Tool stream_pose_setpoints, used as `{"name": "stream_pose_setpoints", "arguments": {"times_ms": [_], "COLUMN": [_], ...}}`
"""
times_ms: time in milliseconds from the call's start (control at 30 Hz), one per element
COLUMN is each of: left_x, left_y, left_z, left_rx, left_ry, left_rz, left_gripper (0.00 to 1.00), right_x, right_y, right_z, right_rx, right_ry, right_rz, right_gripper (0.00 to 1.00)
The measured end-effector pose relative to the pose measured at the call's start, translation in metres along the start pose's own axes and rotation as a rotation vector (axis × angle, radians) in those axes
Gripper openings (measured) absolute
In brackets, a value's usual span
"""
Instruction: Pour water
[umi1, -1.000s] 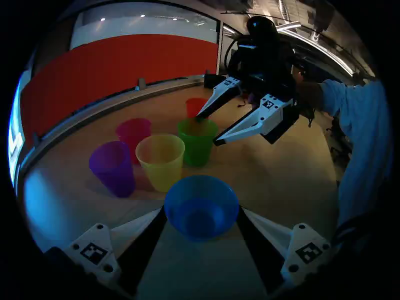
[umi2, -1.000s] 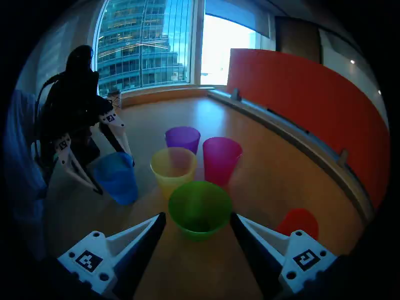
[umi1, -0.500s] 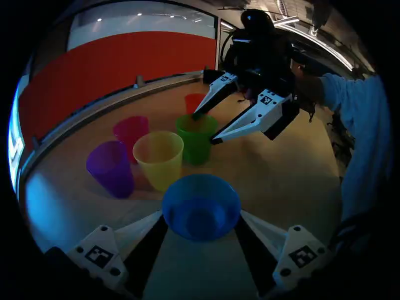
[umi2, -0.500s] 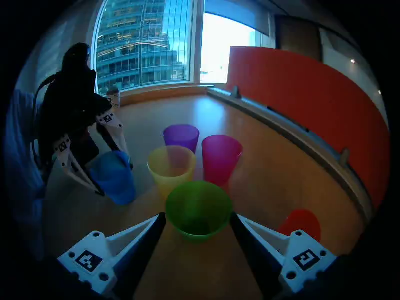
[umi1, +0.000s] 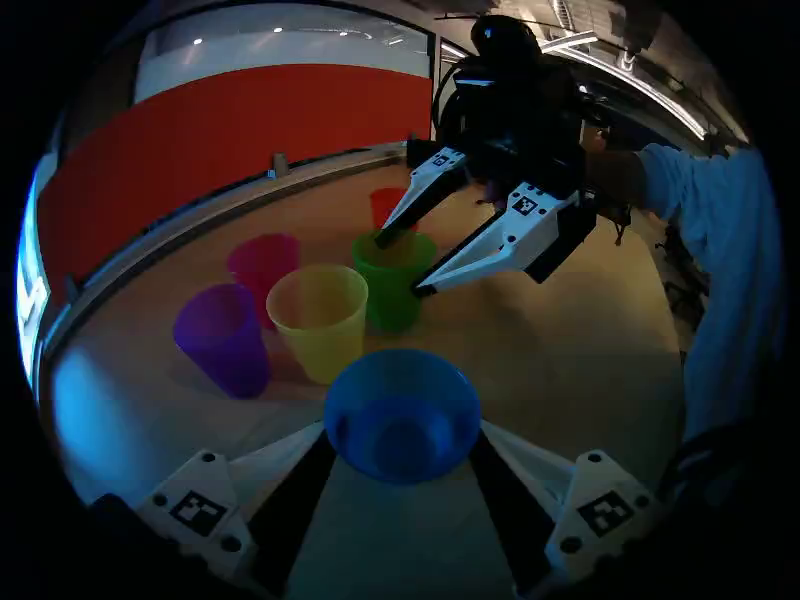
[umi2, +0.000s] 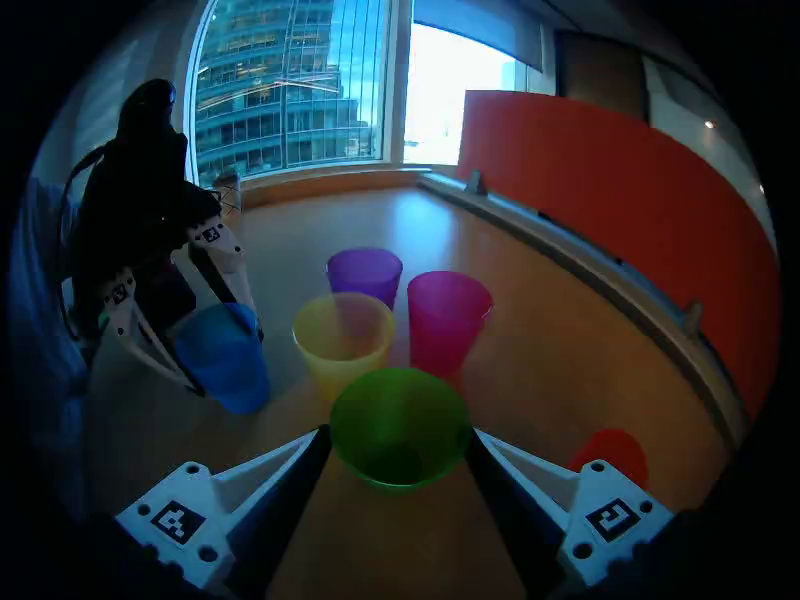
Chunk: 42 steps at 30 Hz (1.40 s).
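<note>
We see the right gripper (umi2: 397, 438) clamped on the green cup (umi2: 400, 415); just behind stand a yellow cup (umi2: 342, 338), a purple cup (umi2: 364, 276) and a magenta cup (umi2: 447, 318).

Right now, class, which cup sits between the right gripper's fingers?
The green cup, alone flanked by those fingers; the blue cup sits in the left gripper.

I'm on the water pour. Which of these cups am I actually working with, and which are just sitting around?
In the job: blue cup, held in the left gripper; green cup, held in the right gripper.
Lying about: yellow cup, purple cup, pink cup, red cup.
</note>
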<state>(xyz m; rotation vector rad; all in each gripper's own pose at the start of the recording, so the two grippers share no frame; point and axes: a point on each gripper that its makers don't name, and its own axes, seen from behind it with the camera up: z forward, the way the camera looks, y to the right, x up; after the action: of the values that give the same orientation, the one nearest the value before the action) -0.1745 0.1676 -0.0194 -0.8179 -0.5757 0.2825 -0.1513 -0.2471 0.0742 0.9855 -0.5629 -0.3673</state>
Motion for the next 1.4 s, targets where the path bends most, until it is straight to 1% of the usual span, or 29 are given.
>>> {"name": "stream_pose_setpoints", "arguments": {"times_ms": [267, 333, 400, 500, 900, 1000, 1200, 1400], "left_x": [0.000, 0.000, 0.000, 0.000, 0.003, 0.006, 0.020, 0.037], "left_y": [0.000, 0.000, 0.000, -0.001, -0.007, -0.008, -0.011, -0.017], "left_z": [0.000, 0.000, 0.000, -0.001, -0.006, -0.008, -0.015, -0.027], "left_rx": [0.000, 0.000, 0.000, 0.001, 0.022, 0.028, 0.046, 0.066], "left_ry": [0.000, -0.001, -0.001, -0.001, 0.015, 0.026, 0.058, 0.098], "left_rz": [-0.001, 0.000, -0.001, -0.002, -0.014, -0.014, -0.020, -0.030], "left_gripper": [0.85, 0.85, 0.85, 0.85, 0.85, 0.85, 0.85, 0.85], "right_x": [0.001, 0.001, 0.001, 0.001, 0.000, 0.008, 0.024, 0.036], "right_y": [0.001, 0.001, 0.002, 0.002, 0.005, 0.005, 0.005, 0.006], "right_z": [0.004, 0.005, 0.006, 0.006, -0.001, -0.006, -0.022, -0.039], "right_rx": [-0.004, -0.007, -0.012, -0.013, -0.032, -0.038, -0.046, -0.066], "right_ry": [-0.004, -0.005, -0.007, -0.008, -0.002, 0.017, 0.052, 0.078], "right_rz": [0.004, 0.007, 0.009, 0.010, 0.022, 0.025, 0.037, 0.031], "right_gripper": [0.99, 0.98, 0.94, 0.93, 0.92, 0.92, 0.92, 0.92]}}
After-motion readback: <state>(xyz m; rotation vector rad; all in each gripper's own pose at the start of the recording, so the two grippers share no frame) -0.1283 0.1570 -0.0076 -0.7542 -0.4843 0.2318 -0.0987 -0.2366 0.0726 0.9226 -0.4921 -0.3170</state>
